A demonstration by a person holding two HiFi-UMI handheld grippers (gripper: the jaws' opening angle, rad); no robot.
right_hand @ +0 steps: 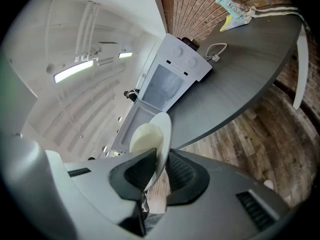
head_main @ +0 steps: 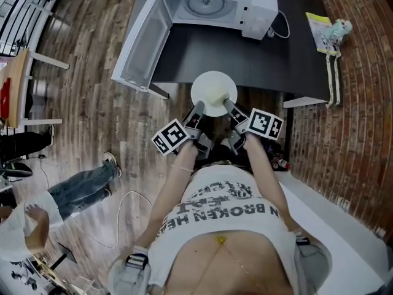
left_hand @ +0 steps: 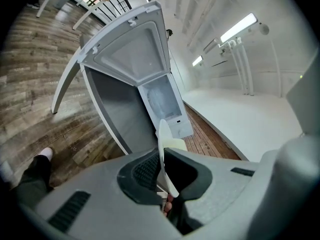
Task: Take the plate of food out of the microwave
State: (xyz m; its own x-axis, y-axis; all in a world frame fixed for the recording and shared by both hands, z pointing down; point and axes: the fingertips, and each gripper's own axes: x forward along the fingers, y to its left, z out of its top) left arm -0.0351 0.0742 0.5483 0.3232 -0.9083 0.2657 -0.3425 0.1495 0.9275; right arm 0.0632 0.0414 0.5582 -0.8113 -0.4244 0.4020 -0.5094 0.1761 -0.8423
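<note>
Plate (head_main: pixel 214 86) out of microwave (head_main: pixel 212 5), held in air over near edge of tabletop (head_main: pixel 258 60), just ahead of person's body. Left tool (head_main: pixel 198 109) clamped on plate's near-left rim, right tool (head_main: pixel 228 106) clamped on near-right rim. Plate lies straight ahead between both, neither hand nearer. Plate round, white, seems level, with pale cream food (right_hand: pixel 142 136) heaped on it. Microwave door (head_main: pixel 144 42) open, cavity empty, well beyond plate. Likely next: set down on bare tabletop ahead
</note>
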